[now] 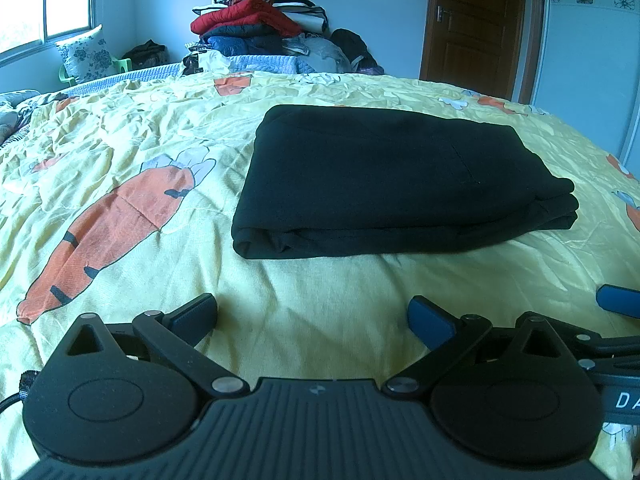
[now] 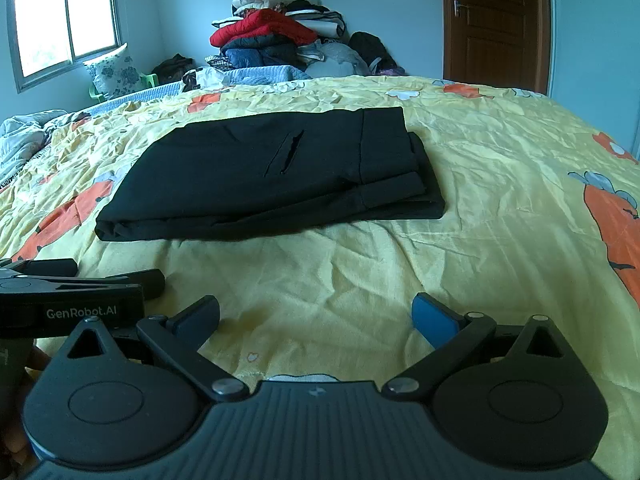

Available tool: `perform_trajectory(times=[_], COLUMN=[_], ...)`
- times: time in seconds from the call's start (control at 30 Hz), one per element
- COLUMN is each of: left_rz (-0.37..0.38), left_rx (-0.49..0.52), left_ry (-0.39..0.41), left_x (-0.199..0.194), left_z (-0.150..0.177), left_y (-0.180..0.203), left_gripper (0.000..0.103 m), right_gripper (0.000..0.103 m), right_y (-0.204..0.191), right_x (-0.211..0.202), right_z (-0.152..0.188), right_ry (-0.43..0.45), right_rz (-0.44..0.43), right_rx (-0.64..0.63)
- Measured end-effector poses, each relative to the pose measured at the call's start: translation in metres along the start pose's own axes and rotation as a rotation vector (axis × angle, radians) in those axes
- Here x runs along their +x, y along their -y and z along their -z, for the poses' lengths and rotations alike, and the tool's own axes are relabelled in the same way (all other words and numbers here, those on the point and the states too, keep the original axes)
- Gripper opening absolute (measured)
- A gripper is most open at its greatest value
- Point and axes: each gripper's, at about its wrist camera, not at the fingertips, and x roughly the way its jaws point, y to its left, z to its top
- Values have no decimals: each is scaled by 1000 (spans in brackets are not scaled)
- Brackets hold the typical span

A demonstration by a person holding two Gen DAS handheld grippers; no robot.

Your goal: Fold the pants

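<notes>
On the yellow carrot-print bedspread (image 1: 320, 300) ahead of me lie the black pants (image 1: 384, 184), already stacked into a compact rectangle, well apart from both of my tools. My left gripper (image 1: 314, 316) has its jaws spread wide with nothing between them, low over bare bedspread; my right gripper (image 2: 316, 314) is the same, jaws spread and empty, just beside the left one.

Judging by how the layers sit, the folding looks finished or nearly so. The right wrist view shows the layers at the pants' right end stepped rather than flush, with lower edges sticking out past the top one. If I go back in to square that end, pinching only the top layer could drag it off the stack and undo the fold. The bedspread is loose and wrinkled, so a low approach could also catch it and pull the whole bundle askew. My two grippers sit close together and could knock each other if I swing inward.

Readable writing: "GenRobot.AI" in white on the left gripper's side in the right wrist view, and the letters "DA" on the right gripper at the frame edge in the left wrist view.
</notes>
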Motion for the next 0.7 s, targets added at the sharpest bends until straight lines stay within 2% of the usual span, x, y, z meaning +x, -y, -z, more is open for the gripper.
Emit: perform_trajectory(times=[0.7], left_rz=[0], left_rx=[1], left_ry=[1], left_x=[0], left_z=[0], left_y=[0], left_gripper=[103], right_gripper=[103], right_y=[1], right_x=[0], right_z=[0], right_ry=[3], right_rz=[-8], right_rx=[4])
